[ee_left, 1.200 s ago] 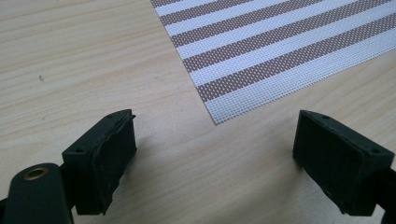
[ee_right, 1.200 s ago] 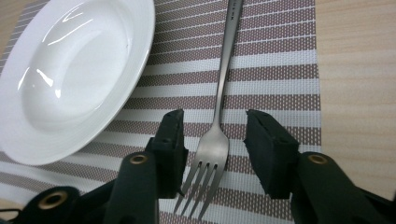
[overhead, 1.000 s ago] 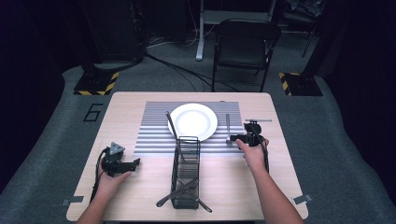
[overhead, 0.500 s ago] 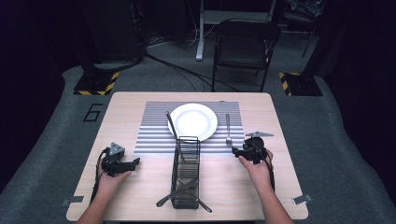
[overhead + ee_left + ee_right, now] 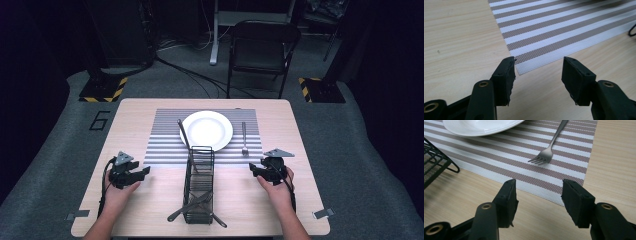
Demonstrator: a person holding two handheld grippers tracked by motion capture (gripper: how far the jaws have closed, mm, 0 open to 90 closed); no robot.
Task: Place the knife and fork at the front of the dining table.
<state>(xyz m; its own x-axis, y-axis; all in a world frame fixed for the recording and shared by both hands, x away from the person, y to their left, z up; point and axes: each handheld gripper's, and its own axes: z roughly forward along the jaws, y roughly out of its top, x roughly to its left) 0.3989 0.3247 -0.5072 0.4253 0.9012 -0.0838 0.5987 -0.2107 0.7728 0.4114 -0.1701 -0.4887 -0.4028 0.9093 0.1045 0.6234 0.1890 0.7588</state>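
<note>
My right tool [image 5: 256, 170] hovers half open and empty just short of the fork [image 5: 546, 153] on the striped placemat [image 5: 574, 157], beside the plate [image 5: 479, 126]. My left tool [image 5: 537, 72], jaws just closing on nothing, seemingly skims the surface [image 5: 456, 42]

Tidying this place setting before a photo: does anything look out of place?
Yes. A utensil leans over the white plate edge instead of lying flat like the fork, and the wire caddy lies on its side, cutlery poking out.
</note>
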